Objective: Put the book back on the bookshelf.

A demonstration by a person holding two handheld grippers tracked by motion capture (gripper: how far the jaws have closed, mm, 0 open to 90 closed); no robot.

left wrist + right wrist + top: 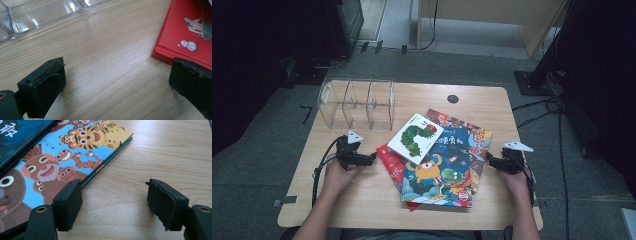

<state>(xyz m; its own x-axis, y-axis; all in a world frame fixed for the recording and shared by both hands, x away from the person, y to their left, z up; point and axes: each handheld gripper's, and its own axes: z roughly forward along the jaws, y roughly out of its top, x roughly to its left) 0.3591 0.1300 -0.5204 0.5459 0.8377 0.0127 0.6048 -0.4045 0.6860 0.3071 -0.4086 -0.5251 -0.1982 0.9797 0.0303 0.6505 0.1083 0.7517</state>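
The pile of bright picture books (437, 157) lies in the middle of the light wooden worktop (362, 195). Left of the pile, the left gripper (373, 158) rests low, pointing at the pile's red book (185, 32), jaws spread wide. Right of the pile, the right gripper (488, 158) points back at it, jaws also spread, holding nothing.

Books (439, 165) stacked mid-table (362, 200); divider rack (357, 104) behind-left; left gripper (371, 160) left of stack, right gripper (490, 159) right.

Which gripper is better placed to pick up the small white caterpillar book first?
Left, probably: the open left gripper sits nearer the small white caterpillar book; the open right gripper waits beyond the pile.
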